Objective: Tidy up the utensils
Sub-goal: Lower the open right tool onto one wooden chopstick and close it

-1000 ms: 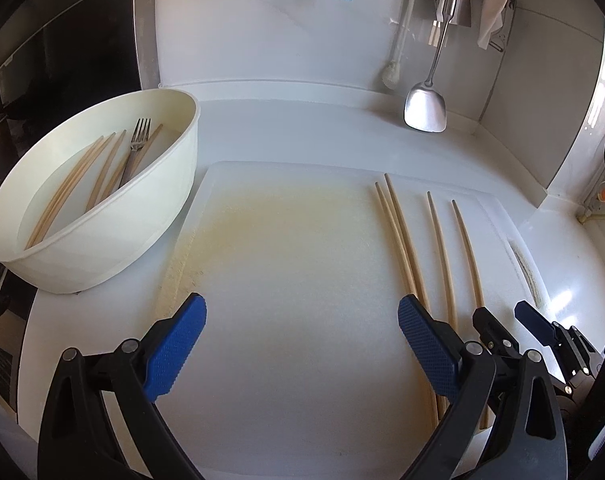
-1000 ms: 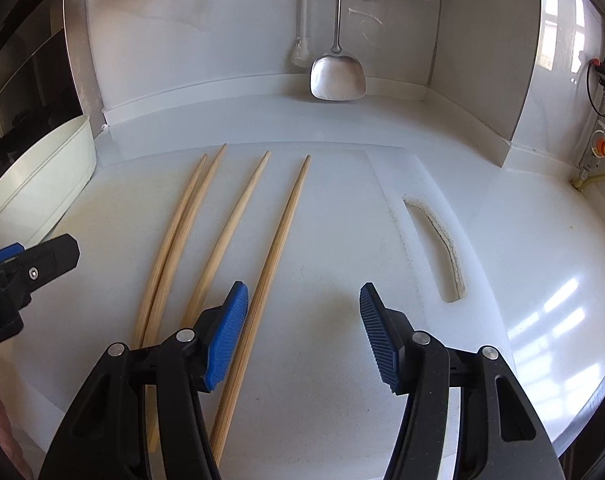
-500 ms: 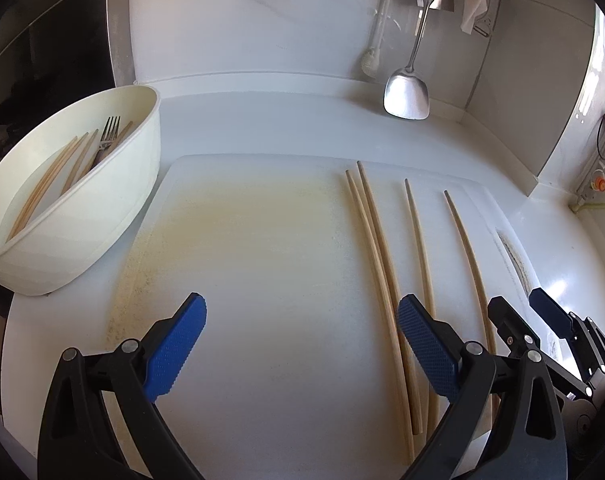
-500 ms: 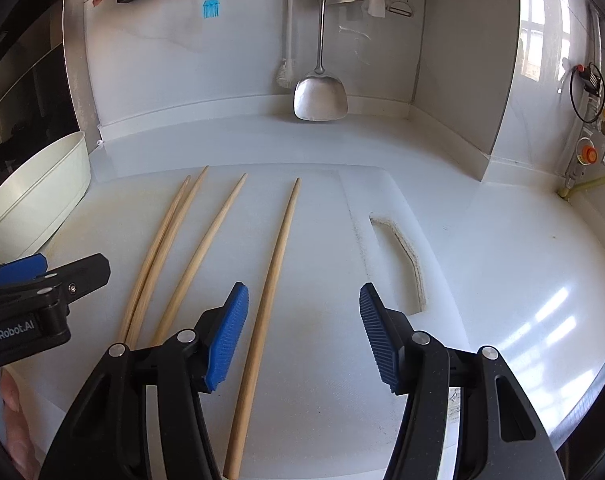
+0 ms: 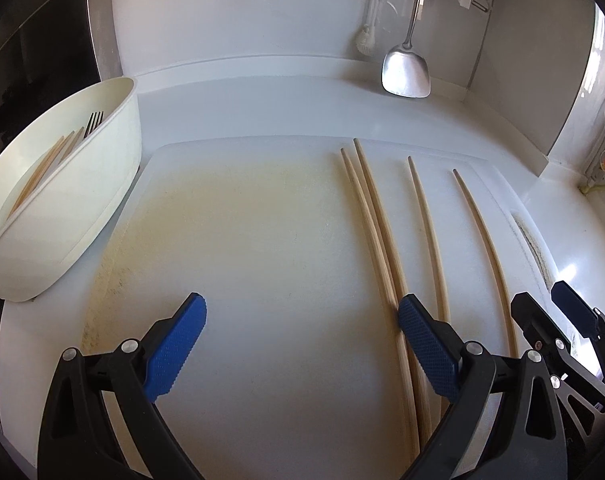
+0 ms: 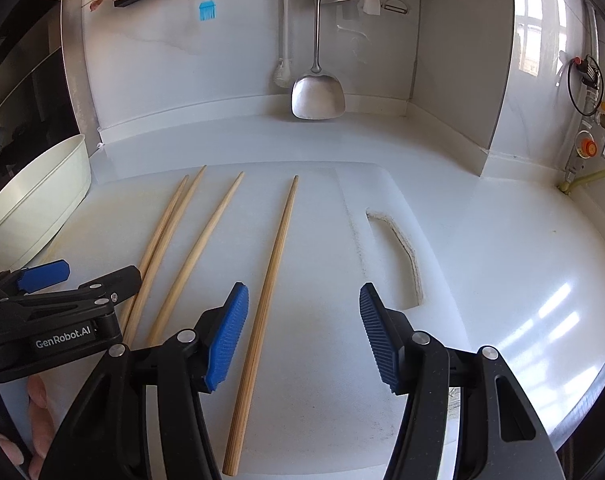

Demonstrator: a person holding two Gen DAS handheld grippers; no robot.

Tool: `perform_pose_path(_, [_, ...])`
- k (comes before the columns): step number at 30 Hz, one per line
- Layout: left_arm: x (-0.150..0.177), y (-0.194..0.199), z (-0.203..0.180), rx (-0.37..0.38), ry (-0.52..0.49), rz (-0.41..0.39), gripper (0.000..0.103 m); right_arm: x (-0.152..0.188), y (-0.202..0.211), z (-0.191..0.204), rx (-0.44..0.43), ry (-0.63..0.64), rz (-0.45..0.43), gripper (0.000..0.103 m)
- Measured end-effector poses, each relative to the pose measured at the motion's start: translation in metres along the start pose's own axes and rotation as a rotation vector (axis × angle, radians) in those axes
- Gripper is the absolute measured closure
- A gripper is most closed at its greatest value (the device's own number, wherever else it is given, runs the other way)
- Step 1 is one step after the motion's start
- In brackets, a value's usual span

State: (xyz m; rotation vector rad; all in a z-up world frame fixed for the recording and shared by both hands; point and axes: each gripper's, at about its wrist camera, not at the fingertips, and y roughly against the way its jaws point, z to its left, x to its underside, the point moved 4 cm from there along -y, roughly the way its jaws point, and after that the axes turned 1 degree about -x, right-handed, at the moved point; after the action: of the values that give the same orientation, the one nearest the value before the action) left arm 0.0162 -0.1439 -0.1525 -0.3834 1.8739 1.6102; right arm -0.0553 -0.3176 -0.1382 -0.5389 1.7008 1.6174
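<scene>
On the white countertop's left edge, an oval cream plastic tub (image 5: 82, 200) holds wooden chopsticks (image 5: 42, 168) and a metal fork (image 5: 93, 121). Four slender, round-tipped bamboo chopsticks (image 6: 274, 256) lie on the stained white cutting board (image 5: 242, 248). The left gripper (image 5: 302, 344) and right gripper (image 6: 302, 336) gape, both empty.

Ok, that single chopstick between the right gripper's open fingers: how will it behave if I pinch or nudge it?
The chopstick looks stiff and light: thin, straight wood. It seems round and tapered, so a nudge on the smooth cutting board may roll it in an arc. The right gripper should probably pinch squarely.
</scene>
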Motion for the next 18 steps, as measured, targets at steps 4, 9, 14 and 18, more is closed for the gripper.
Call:
perform_pose_path(4, [0.001,0.001,0.005,-0.011,0.009,-0.007,0.007,-0.001,-0.001,0.001,-0.003,0.005,0.002,0.047])
perform_pose_path(9, [0.000,0.007,0.023,-0.035,0.053,-0.015,0.007,-0.005,0.001,0.001,-0.003,0.012,-0.013,0.047])
perform_pose_path(14, [-0.007,0.010,0.020,-0.031,0.048,-0.035,0.007,-0.004,-0.005,0.005,0.018,0.027,0.001,0.047])
perform_pose_path(18, [-0.008,0.007,0.010,-0.033,0.018,-0.041,0.007,-0.004,-0.011,0.007,0.031,0.038,0.012,0.047])
